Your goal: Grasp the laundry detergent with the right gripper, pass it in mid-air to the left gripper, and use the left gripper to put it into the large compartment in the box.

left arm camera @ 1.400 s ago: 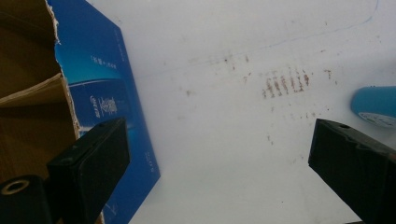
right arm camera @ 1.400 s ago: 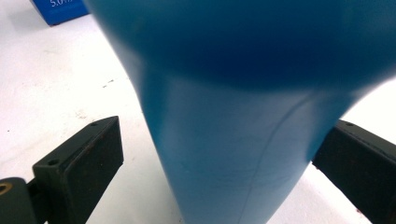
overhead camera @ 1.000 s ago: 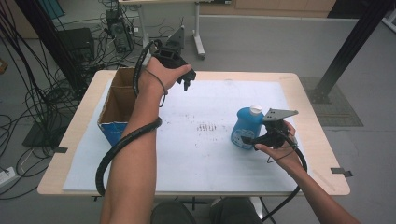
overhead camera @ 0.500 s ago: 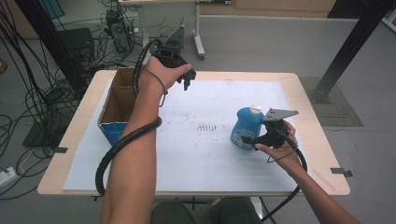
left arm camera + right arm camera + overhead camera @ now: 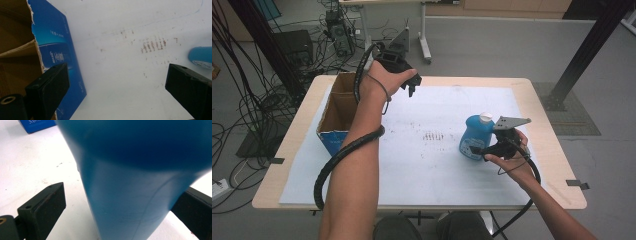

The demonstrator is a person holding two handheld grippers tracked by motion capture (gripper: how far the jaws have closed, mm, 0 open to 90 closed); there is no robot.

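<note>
A blue bottle (image 5: 474,134) with a white cap stands upright on the white sheet (image 5: 422,170), right of centre. My right gripper (image 5: 479,149) is low at the bottle's near right side. In the right gripper view the bottle (image 5: 130,182) stands between the open jaws of my right gripper (image 5: 122,197), and the left jaw is clear of it. My left gripper (image 5: 412,89) hangs above the far left of the sheet, next to an open cardboard box (image 5: 337,107). In the left gripper view my left gripper (image 5: 116,75) is wide open and holds nothing.
The box's blue outer wall (image 5: 57,50) lies at the left of the left gripper view, and the bottle (image 5: 201,56) at the right edge. Brown smudges (image 5: 434,136) mark the sheet's middle. The wooden table (image 5: 557,170) ends just right of the right hand.
</note>
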